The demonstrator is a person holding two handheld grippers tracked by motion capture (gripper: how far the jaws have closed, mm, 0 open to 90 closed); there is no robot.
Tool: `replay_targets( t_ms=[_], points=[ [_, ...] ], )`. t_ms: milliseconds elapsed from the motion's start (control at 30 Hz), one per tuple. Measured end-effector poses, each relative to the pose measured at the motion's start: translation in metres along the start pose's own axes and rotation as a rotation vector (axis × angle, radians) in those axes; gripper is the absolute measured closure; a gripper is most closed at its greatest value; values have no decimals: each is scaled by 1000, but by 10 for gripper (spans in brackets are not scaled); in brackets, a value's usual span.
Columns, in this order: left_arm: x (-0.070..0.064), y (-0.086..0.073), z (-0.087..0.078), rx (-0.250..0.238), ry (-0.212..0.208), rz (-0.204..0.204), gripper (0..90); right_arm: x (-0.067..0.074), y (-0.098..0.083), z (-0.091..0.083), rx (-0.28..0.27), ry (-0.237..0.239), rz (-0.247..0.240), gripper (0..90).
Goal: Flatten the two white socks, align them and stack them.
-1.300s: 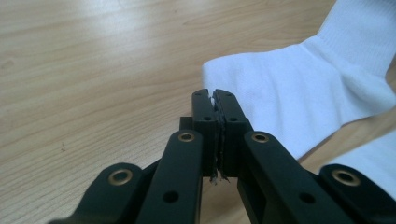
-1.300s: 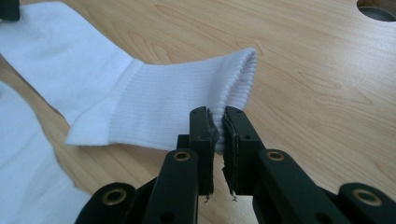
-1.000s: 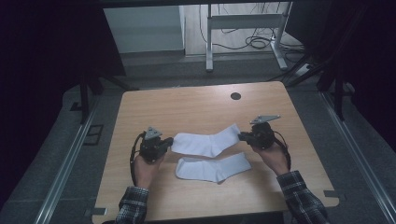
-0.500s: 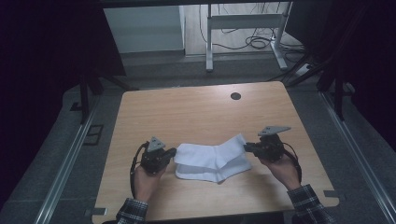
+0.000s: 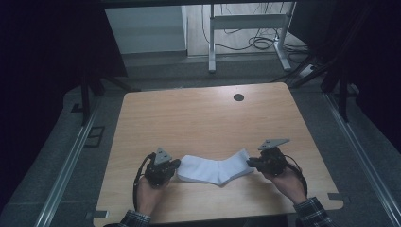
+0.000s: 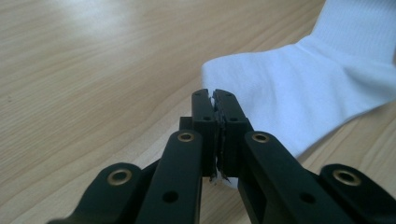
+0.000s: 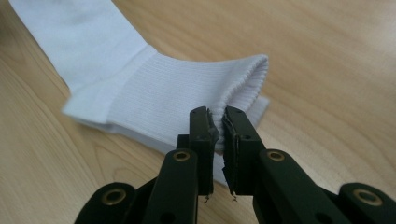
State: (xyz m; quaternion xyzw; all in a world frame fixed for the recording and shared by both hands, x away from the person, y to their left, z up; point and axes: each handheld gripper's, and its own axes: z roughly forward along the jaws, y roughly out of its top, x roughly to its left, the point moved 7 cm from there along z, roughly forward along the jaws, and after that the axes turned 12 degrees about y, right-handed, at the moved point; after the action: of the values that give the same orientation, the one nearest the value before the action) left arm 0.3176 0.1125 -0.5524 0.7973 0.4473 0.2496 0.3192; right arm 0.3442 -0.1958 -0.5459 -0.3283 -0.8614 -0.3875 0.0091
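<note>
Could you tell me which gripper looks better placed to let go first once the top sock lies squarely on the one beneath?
Probably the left gripper: its toe end of the white sock seems to lie flat on the lower sock, while the right gripper holds the ribbed cuff raised off it.

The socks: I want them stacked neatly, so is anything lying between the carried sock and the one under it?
Nothing visible. The upper sock, pinched at its ends by the left claw and the right claw, lies straight over the lower sock on the bare table.
</note>
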Motion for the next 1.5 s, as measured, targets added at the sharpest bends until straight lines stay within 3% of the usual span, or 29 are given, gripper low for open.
replay_targets(
  t_ms=[200,267,367,533,667,800,900,1000,1100,1200,1333,1500],
  points=[
    [-7,-3,9,17,29,55,873,-1,-9,7,74,-17,-2,798],
    [-7,-4,12,20,46,69,831,-3,-12,9,96,-36,-6,775],
    [-3,-1,9,-4,57,46,694,-3,-11,8,90,-51,-24,711],
    [7,2,4,-29,37,-35,578,-8,-2,0,18,-92,-28,645],
    [6,-3,9,5,5,-52,541,-13,2,4,-9,-114,-42,562],
    [0,-9,19,63,24,-3,512,-17,-3,13,36,-153,-68,575],
    [-3,-13,24,89,21,0,499,-24,-8,16,39,-136,-29,567],
    [-5,-17,28,109,14,9,500,-25,-11,18,37,-105,1,562],
    [-7,-17,29,103,-20,-6,579,-24,-13,21,39,-61,41,559],
    [-7,-18,29,99,-59,-30,660,-22,-14,23,40,4,69,683],
    [-10,-18,29,102,-93,-39,770,-19,-13,24,56,12,77,766],
    [-11,-14,29,97,-39,15,819,-16,-10,23,65,-22,45,788]
  ],
)
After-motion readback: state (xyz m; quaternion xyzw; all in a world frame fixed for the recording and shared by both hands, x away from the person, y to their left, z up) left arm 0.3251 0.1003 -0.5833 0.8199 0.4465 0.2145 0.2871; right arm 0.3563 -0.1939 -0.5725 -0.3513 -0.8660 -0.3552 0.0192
